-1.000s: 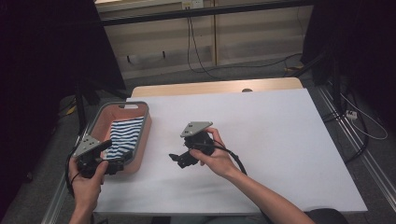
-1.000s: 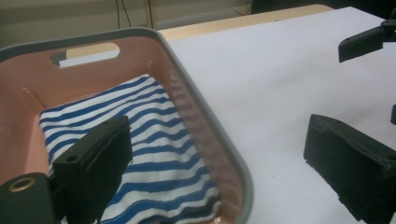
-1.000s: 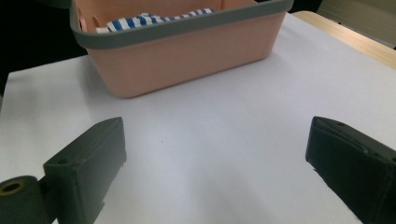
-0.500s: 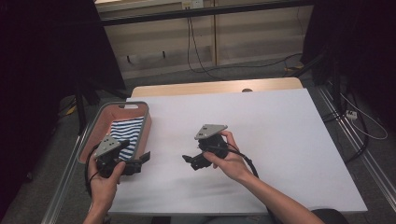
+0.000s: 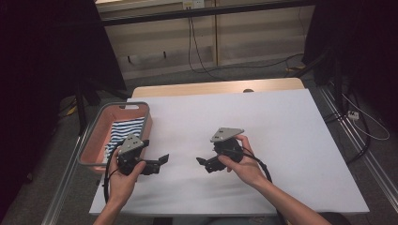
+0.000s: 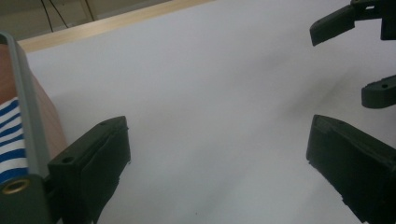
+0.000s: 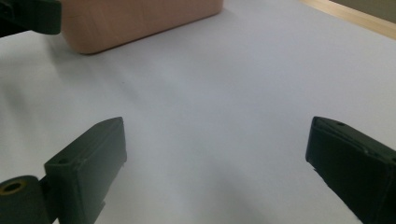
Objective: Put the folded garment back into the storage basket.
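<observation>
**Striped cloth waits in the pink basket**

The striped cloth [image 5: 123, 134] lies inside the pink basket [image 5: 96, 132], at the left side of the white table [image 5: 291, 140]. It is blue and white. It sits low in the basket, and nothing is touching it.

The left gripper [image 5: 159, 161] is just beside the basket's near corner, held over the table. Its jaws are spread wide and hold nothing. The right gripper [image 5: 202, 162] is near the middle of the table, pointing at the left one. Its jaws are spread wide too, with nothing between them.

I think the next job is to take the cloth out. To do it well, the left gripper should turn back toward the basket and come down from above, so it does not bump the grey rim. It should pinch a raised fold, not press flat cloth. Lift slowly, so the basket does not tip or slide. The right gripper could steady the basket wall.

No words, labels or brand names can be read anywhere.
</observation>
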